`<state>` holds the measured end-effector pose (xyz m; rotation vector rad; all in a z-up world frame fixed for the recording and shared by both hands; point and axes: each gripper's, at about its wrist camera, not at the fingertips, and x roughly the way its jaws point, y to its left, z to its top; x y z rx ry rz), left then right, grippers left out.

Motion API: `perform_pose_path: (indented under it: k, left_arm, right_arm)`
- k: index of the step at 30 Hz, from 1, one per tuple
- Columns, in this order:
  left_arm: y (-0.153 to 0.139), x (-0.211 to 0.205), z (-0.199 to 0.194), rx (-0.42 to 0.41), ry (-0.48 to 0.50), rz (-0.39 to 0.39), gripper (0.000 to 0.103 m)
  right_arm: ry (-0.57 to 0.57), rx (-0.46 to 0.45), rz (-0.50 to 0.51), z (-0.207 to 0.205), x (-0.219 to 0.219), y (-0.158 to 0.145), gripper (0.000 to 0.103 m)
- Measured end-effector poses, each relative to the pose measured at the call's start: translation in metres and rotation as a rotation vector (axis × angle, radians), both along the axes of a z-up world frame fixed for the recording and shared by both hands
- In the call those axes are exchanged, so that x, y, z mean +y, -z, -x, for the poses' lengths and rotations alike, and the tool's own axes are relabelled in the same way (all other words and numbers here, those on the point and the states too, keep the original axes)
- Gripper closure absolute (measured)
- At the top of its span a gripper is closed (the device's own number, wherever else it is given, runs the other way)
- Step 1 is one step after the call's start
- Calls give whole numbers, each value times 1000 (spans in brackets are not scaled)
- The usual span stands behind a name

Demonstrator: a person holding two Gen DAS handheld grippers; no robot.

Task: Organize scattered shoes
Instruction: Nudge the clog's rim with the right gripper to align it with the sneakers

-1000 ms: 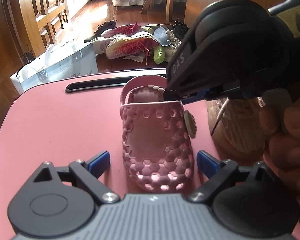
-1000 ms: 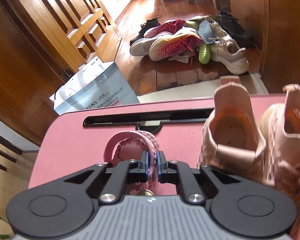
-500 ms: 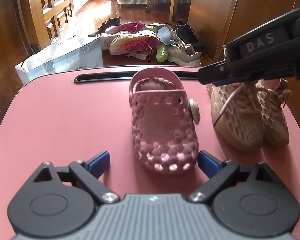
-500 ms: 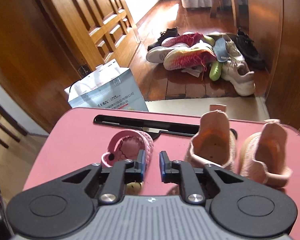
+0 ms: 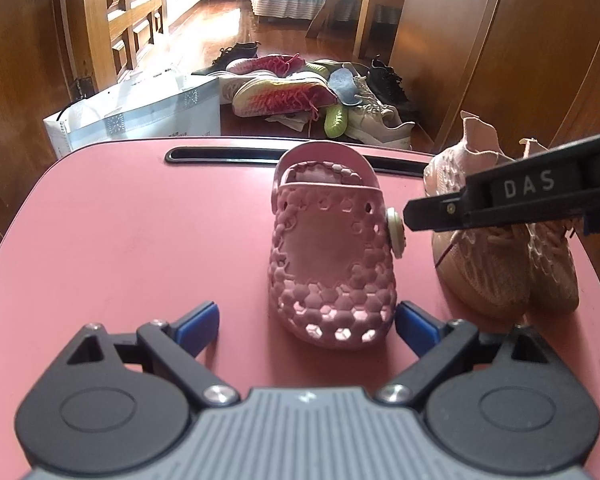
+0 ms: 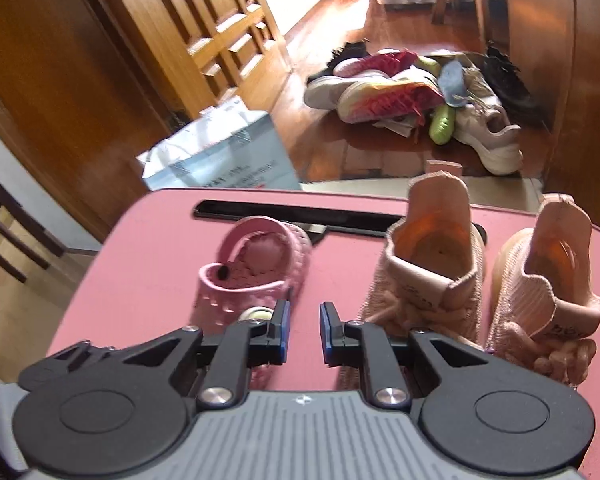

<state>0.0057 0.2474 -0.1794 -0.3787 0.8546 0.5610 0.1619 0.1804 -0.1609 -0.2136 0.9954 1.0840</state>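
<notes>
A pink perforated clog (image 5: 330, 256) lies on the pink table (image 5: 140, 248), toe toward me, with a pair of peach knit sneakers (image 5: 496, 256) to its right. My left gripper (image 5: 307, 322) is wide open and empty, just in front of the clog's toe. My right gripper (image 6: 303, 332) is open and empty, above the gap between the clog (image 6: 256, 268) and the nearer peach sneaker (image 6: 428, 276). Its finger (image 5: 500, 200) shows from the side in the left wrist view, right of the clog.
A black slot (image 5: 236, 156) runs along the table's far edge. On the wooden floor beyond lie a heap of several shoes (image 5: 300, 96) and a white paper bag (image 5: 140, 114). Wooden doors and panels stand at both sides.
My right gripper has let go of the clog's heel strap, opened and pulled back toward me. The clog now rests on the table beside the sneakers. My left gripper stays open.
</notes>
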Motion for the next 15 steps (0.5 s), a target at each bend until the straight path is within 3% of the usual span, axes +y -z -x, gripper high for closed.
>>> perform_pose_path:
  k: [6, 15]
  left_arm:
    - [1, 5, -12, 14, -9, -20, 8]
    - [3, 9, -31, 43, 14, -57, 8]
  right_arm:
    - [4, -35, 13, -8, -9, 1, 97]
    - [40, -48, 31, -14, -19, -1, 99]
